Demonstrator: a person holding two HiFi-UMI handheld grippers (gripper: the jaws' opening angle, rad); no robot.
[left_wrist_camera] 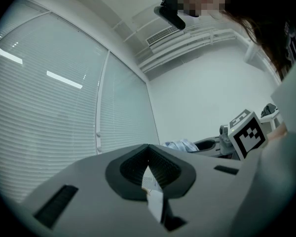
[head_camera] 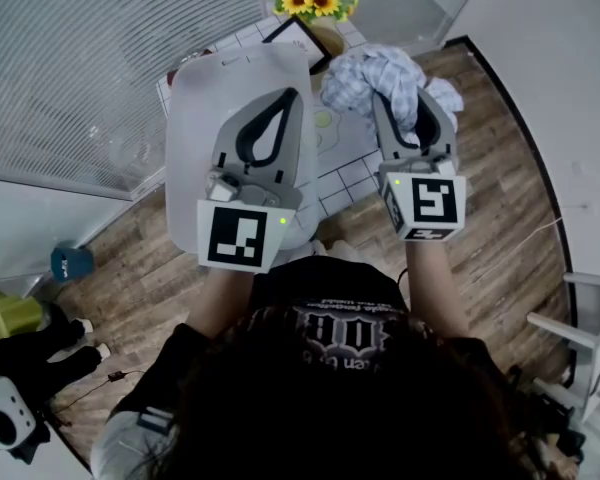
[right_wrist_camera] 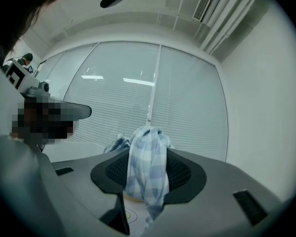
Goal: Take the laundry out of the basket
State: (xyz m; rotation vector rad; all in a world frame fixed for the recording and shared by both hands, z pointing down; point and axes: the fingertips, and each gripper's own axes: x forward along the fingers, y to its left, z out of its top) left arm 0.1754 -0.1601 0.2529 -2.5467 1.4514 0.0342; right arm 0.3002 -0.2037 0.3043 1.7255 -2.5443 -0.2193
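The right gripper (head_camera: 412, 106) has its jaws clenched on a bunched fold of the blue-and-white checked cloth (head_camera: 372, 74), apparently to carry it hanging above the white tiled table (head_camera: 348, 176), while the left gripper (head_camera: 290, 98), jaws closed on nothing, waits alongside.

Soft, cool, even light comes through the white blinds (head_camera: 80, 58), leaving only faint shadows on the wooden floor (head_camera: 500, 218). Bright strips of light (right_wrist_camera: 138, 81) glare on the glass. Both gripper views bulge like fisheyes and go black at the corners. The checked cloth (right_wrist_camera: 147, 167) looks sharp and the nearest edges are blurred.
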